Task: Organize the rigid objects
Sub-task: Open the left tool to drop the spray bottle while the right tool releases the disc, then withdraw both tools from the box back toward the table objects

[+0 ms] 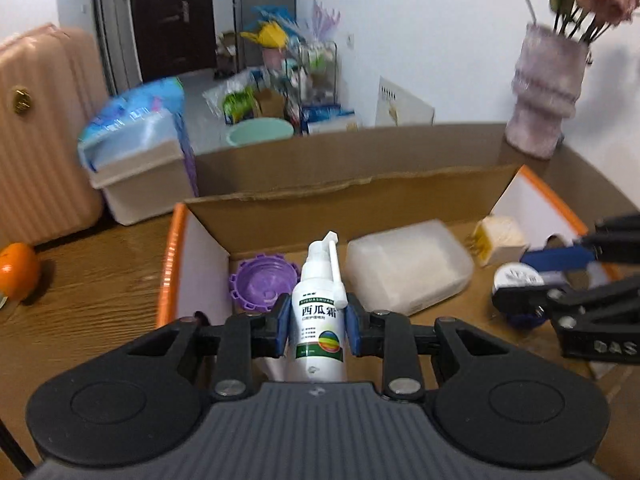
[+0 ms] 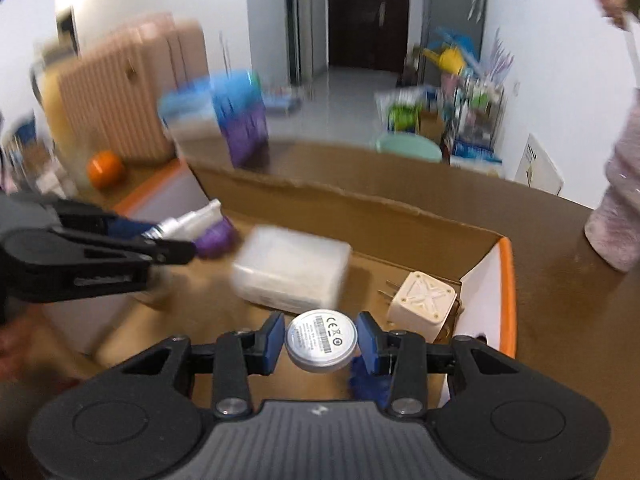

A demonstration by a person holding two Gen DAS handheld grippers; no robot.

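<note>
My left gripper point(image 1: 318, 326) is shut on a white spray bottle point(image 1: 320, 320) with Chinese lettering, held upright over the open cardboard box point(image 1: 340, 196). My right gripper point(image 2: 321, 340) is shut on a round silver disc point(image 2: 321, 338), held over the box's right part. In the box lie a purple round lid point(image 1: 264, 280), a translucent white plastic case point(image 1: 406, 264) and a cream plug adapter point(image 2: 422, 306). The right gripper also shows in the left wrist view point(image 1: 532, 280), and the left gripper with the bottle in the right wrist view point(image 2: 168, 236).
An orange point(image 1: 18, 270) lies on the wooden table point(image 1: 92, 280) left of the box. A pink vase with flowers point(image 1: 546, 92) stands behind the box at right. A pink suitcase point(image 1: 40, 128), a bin point(image 1: 140, 176) and floor clutter are beyond.
</note>
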